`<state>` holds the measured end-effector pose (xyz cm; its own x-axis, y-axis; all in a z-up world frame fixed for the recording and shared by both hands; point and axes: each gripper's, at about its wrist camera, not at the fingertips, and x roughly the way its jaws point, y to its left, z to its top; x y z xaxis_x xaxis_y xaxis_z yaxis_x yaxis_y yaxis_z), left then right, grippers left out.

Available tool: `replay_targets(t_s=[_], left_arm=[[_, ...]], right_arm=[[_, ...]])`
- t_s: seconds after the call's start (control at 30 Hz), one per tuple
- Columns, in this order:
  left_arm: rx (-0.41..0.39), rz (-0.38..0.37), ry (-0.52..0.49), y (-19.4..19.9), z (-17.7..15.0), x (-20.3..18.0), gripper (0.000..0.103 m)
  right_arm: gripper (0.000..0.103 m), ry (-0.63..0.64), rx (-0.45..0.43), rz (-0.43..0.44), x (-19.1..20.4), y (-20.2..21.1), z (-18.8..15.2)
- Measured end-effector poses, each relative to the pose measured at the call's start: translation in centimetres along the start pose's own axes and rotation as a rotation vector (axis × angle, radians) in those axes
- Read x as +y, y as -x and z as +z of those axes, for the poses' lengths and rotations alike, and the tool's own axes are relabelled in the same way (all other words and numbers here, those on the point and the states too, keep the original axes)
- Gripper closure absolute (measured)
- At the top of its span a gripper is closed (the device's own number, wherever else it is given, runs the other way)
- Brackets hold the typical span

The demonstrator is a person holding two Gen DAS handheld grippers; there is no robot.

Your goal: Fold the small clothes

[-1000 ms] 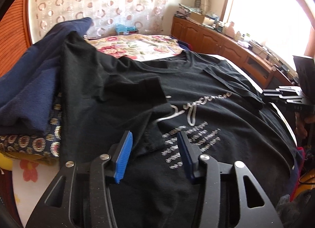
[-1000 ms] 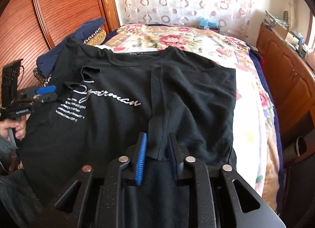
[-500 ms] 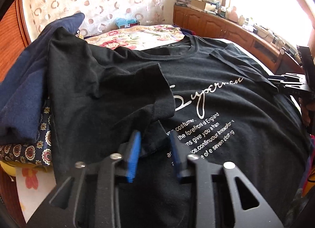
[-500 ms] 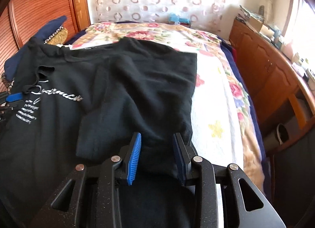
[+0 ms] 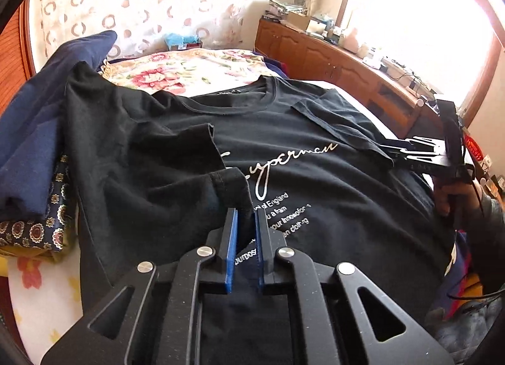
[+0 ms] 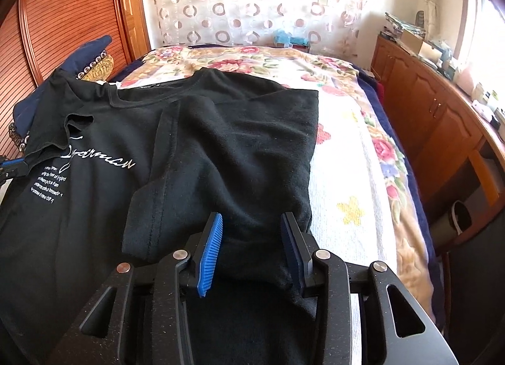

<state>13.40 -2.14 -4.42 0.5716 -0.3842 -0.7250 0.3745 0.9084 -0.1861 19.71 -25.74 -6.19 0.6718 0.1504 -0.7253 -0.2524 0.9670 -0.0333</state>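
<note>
A black T-shirt (image 5: 331, 182) with white script lettering lies spread on the bed, and it also shows in the right wrist view (image 6: 94, 213). My left gripper (image 5: 245, 216) is shut on the hem of the shirt's left sleeve (image 5: 230, 182), which is folded over the chest. My right gripper (image 6: 252, 226) is open over the shirt's right side, where the right sleeve (image 6: 240, 150) lies folded inward. The right gripper also shows in the left wrist view (image 5: 419, 152), at the shirt's far edge.
A floral bedspread (image 6: 347, 156) covers the bed. Dark blue cloth (image 5: 34, 131) is piled on patterned pillows at the left. A wooden cabinet (image 6: 442, 125) with clutter runs along the right. A wooden headboard (image 6: 72, 24) stands at the left.
My left gripper has closed on the left sleeve hem and carried it inward over the chest. My right gripper has let go of the right sleeve and opened wide.
</note>
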Motion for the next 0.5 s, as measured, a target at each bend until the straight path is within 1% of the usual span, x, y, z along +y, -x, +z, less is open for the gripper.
replay_targets(t_s=[0.03, 0.13, 0.2, 0.27, 0.33, 0.4, 0.47, 0.5], left_arm=[[-0.001, 0.006, 0.000, -0.1, 0.1, -0.1, 0.093], [-0.002, 0.015, 0.004, 0.0, 0.2, -0.3, 0.081], [-0.006, 0.028, -0.001, 0.1, 0.4, -0.3, 0.077], [-0.014, 0.032, -0.004, 0.4, 0.6, -0.1, 0.065], [-0.027, 0.035, -0.003, 0.6, 0.9, 0.3, 0.062], [-0.035, 0.055, 0.000, 0.9, 1.5, 0.8, 0.053], [-0.052, 0.070, 0.006, 1.3, 2.2, 1.5, 0.026], [-0.057, 0.074, 0.011, 1.4, 2.4, 1.9, 0.024]], right_arm=[[0.062, 0.000, 0.000, 0.001, 0.0, 0.0, 0.0], [0.062, 0.001, -0.001, 0.001, 0.0, 0.0, 0.0], [0.061, 0.006, 0.000, -0.004, 0.2, 0.0, 0.1], [0.060, 0.013, 0.001, -0.007, 0.3, -0.1, 0.1], [0.060, 0.013, 0.001, -0.005, 0.3, -0.1, 0.1], [0.060, 0.012, 0.001, -0.003, 0.2, 0.0, 0.1], [0.060, 0.015, 0.000, -0.008, 0.3, 0.0, 0.1], [0.060, 0.016, 0.001, -0.010, 0.3, 0.1, 0.1]])
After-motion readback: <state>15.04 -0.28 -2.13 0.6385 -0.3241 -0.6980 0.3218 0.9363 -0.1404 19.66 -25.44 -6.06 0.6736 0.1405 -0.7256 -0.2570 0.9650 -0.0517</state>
